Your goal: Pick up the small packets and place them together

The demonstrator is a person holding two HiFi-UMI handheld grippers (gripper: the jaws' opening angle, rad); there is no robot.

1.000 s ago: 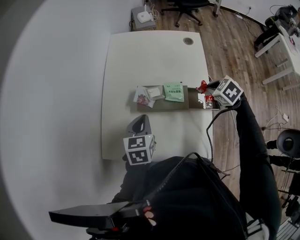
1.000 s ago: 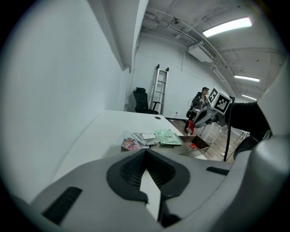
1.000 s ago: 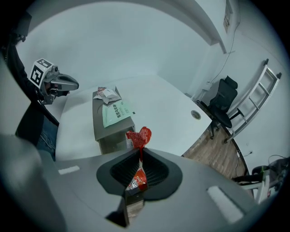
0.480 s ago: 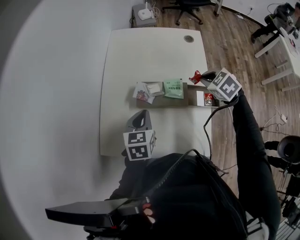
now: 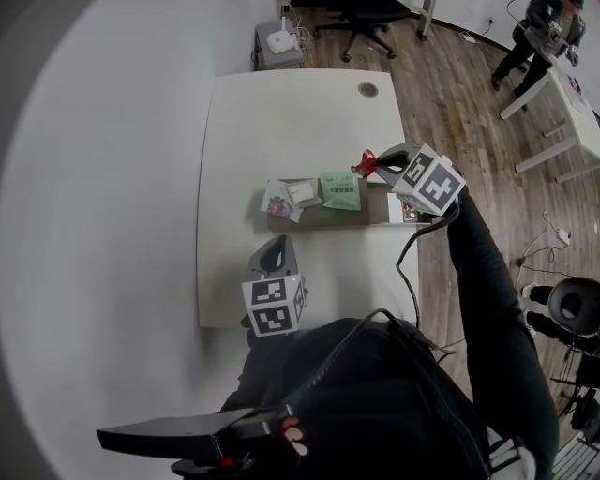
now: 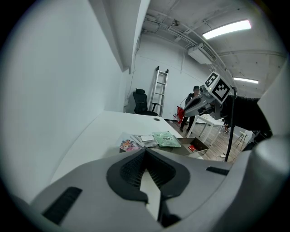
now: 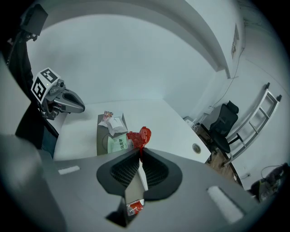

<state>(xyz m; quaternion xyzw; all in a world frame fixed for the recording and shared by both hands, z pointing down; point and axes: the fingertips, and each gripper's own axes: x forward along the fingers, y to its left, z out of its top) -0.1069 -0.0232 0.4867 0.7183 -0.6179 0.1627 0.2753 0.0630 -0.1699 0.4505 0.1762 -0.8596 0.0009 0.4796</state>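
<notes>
My right gripper point(image 5: 375, 161) is shut on a small red packet point(image 5: 364, 164), which hangs above the table beside the brown cardboard tray point(image 5: 323, 218). In the right gripper view the red packet point(image 7: 140, 136) sticks out past the closed tips. On the tray lie a green packet point(image 5: 340, 190), a white packet point(image 5: 305, 192) and a colourful packet point(image 5: 278, 202). Another red packet point(image 7: 134, 208) shows below, in the tray's open end. My left gripper point(image 5: 278, 251) hovers over the table's near part, short of the tray, shut with nothing in it.
The white table point(image 5: 281, 122) has a round cable hole point(image 5: 367, 90) near its far edge. Beyond it stand an office chair point(image 5: 361, 14) and a small stand with a white device point(image 5: 278, 40). Wooden floor and another desk point(image 5: 562, 103) lie to the right.
My right gripper has lifted and moved left with the red packet, from over the tray's right end to near the green packet. The left gripper has stayed in place.
</notes>
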